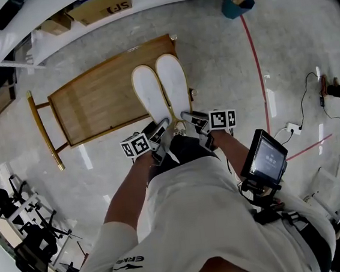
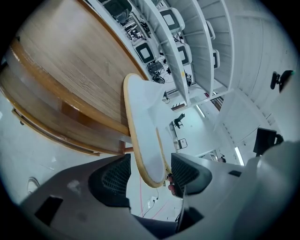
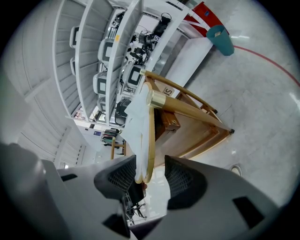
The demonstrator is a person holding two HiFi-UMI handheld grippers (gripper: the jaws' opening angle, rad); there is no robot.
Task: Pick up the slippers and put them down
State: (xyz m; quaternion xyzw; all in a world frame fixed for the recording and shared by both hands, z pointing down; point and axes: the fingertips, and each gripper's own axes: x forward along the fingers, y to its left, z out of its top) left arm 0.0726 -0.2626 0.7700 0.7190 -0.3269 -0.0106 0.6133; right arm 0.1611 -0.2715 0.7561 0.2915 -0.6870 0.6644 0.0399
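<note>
Two white slippers with tan soles lie side by side on a wooden table point(image 1: 88, 105), heels over its near edge. My left gripper point(image 1: 159, 131) stands open around the heel of the left slipper point(image 1: 149, 95). In the left gripper view that heel point(image 2: 144, 140) sits between the pads of the left gripper point(image 2: 150, 174), with a gap beside the left pad. My right gripper point(image 1: 189, 119) is open around the heel of the right slipper point(image 1: 173, 83). In the right gripper view the right slipper point(image 3: 143, 124) stands edge-on inside the right gripper point(image 3: 149, 176), apart from the right pad.
A teal bin point(image 1: 237, 1) and a cardboard box point(image 1: 99, 7) stand beyond the table by white shelving. A red line point(image 1: 256, 69) runs across the floor at right, near a cable and socket point(image 1: 291, 128). A screen point(image 1: 266, 158) hangs at the person's waist.
</note>
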